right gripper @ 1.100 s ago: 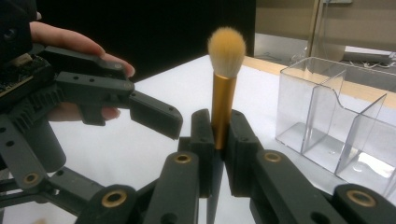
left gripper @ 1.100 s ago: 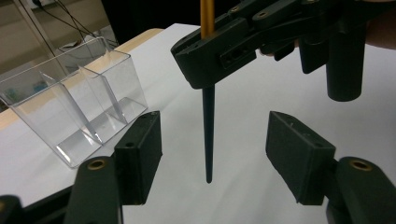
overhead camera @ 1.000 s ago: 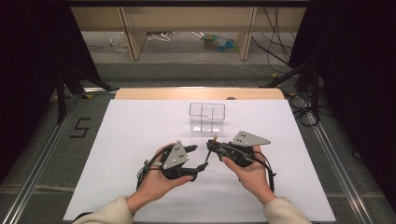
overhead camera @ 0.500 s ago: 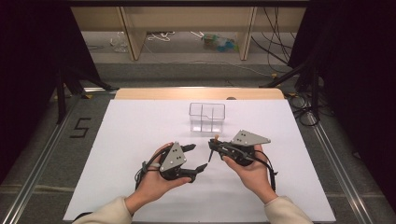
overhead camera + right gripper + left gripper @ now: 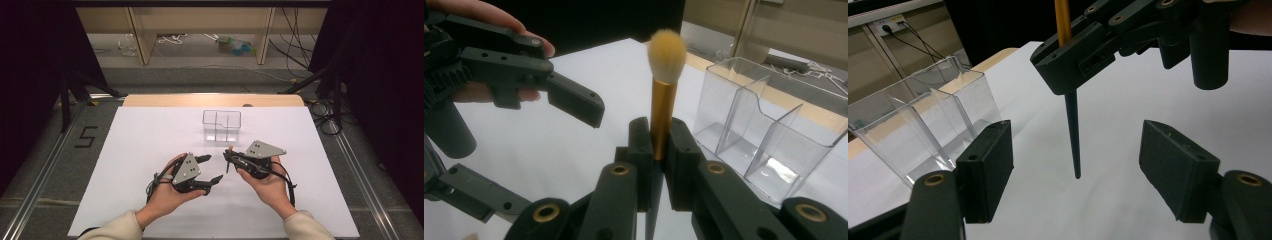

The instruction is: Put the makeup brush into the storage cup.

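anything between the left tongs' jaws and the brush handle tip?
Nothing. In the left gripper view the open left tongs flank the brush tip; bare white table behind.

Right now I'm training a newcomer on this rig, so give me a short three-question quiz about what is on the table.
1. True or false: the right hand-held gripper is shut on the makeup brush.
2. Which end of the brush points up: A) the bristles, B) the dark pointed handle?
3. What stands on the white table beyond both grippers?

Key:
1. True.
2. A; the handle tip hangs down between the open jaws of the left hand-held gripper.
3. A clear plastic organizer with dividers.
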A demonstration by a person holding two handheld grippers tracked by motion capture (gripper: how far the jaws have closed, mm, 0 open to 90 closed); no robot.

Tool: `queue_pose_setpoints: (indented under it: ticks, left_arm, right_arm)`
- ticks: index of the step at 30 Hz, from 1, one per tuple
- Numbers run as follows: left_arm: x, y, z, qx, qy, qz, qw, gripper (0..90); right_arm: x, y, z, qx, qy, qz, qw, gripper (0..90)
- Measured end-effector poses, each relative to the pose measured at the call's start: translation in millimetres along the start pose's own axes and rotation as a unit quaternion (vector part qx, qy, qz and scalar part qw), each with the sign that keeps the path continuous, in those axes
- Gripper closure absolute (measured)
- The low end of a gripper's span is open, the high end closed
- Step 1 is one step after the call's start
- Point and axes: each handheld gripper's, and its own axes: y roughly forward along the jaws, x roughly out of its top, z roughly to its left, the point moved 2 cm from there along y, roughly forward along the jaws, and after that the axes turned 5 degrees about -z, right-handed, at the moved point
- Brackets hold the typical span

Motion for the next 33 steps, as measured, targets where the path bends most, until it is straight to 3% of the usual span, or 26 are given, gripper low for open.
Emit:
queue_pose_setpoints:
  ticks: [19, 20, 21, 26, 33]
  left_arm:
    - [-1.2, 10.4, 0.7, -0.007, -0.003, -0.002, 1.0000, 36.1]
    - [-1.0, 9.9, 1.1, -0.008, 0.002, -0.002, 1.0000, 36.1]
    - [-1.2, 9.0, 0.2, -0.005, -0.008, -0.003, 0.9999, 36.0]
    - [-0.4, 2.9, 4.9, 0.000, 0.002, -0.007, 1.0000, 35.2]
    - [-0.1, -14.9, 9.6, 0.010, -0.006, -0.018, 0.9998, 31.1]
  right_arm:
    - [3.7, -2.5, 0.2, 0.001, 0.009, -0.003, 1.0000, 83.9]
    - [3.9, -3.0, 0.2, 0.000, 0.009, -0.002, 1.0000, 83.9]
    - [4.0, -3.2, 0.1, 0.000, 0.009, -0.001, 1.0000, 83.9]
    - [4.0, -2.4, -0.5, 0.002, 0.012, -0.002, 0.9999, 83.9]
    - [5.0, -2.4, -4.2, -0.003, 0.013, -0.002, 0.9999, 83.9]
